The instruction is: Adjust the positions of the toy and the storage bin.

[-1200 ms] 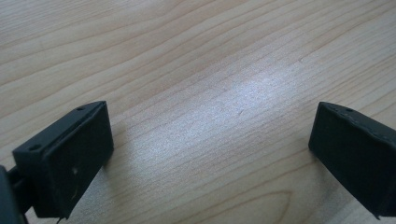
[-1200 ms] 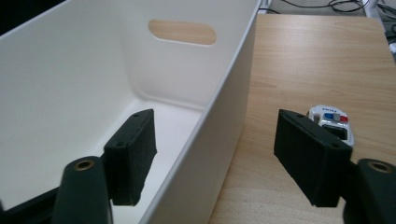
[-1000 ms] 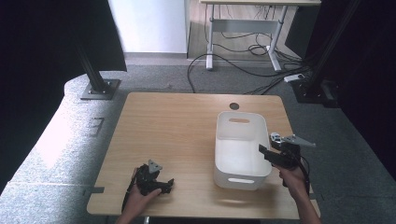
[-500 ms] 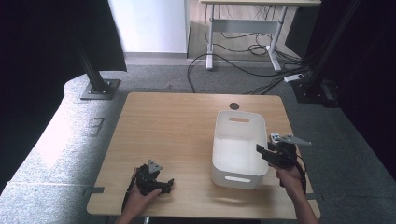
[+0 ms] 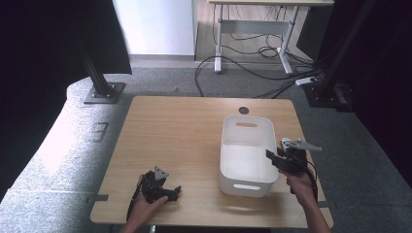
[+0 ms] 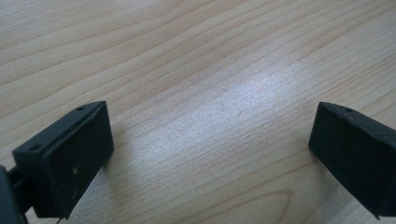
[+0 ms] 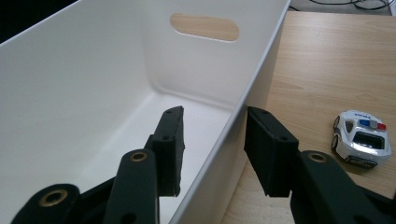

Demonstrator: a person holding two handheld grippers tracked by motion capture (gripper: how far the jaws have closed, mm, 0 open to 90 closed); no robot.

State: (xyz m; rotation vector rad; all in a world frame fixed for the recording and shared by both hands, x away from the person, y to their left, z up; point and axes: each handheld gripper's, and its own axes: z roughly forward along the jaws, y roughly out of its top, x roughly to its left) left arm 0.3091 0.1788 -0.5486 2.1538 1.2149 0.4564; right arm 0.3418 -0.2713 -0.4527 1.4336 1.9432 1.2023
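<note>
Right tongs (image 7: 212,149) astride white bin (image 7: 93,84) wall, toy police car (image 7: 360,138) beside

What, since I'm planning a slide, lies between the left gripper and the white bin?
Nothing: in the high view the table between the left gripper and the white bin is bare wood.

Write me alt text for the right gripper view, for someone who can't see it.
The right tongs straddle the near right wall of an empty white bin, one jaw inside and one outside, having just been closing on it. A small toy police car sits on the wooden table beyond the outer jaw.
</note>
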